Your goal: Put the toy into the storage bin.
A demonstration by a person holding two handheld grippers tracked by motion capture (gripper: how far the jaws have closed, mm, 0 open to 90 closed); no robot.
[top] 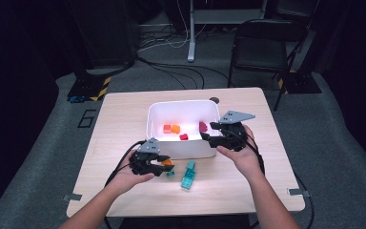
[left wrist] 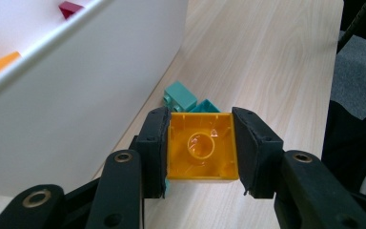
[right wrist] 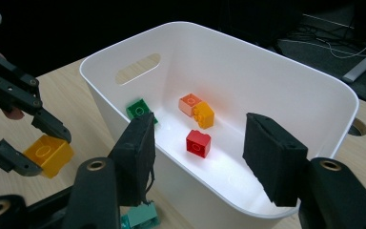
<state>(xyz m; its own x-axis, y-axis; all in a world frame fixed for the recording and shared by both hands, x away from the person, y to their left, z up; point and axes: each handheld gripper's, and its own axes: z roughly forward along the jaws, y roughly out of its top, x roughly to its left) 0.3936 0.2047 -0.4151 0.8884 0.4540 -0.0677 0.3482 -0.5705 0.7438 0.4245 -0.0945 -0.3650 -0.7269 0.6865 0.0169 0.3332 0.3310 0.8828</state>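
1. Two grippers are at work in front of the white bin (top: 181,148) on the table (top: 124,114).
2. Your left gripper (left wrist: 201,148) is clenched on a yellow brick (left wrist: 201,151), both pads flat against its sides, hollow underside facing the camera.
3. That brick is off the table, just outside the bin's near wall; the right gripper view has it at (right wrist: 47,155).
4. Teal bricks (top: 188,174) lie on the table just beyond the held brick, near the bin's wall.
5. Your right gripper (right wrist: 198,160) is released, jaws wide apart over the bin's rim with nothing between the pads.
6. Inside the bin you have a red brick (right wrist: 198,142), an orange-and-yellow pair (right wrist: 198,109) touching each other, and a green brick (right wrist: 139,109) by the wall.
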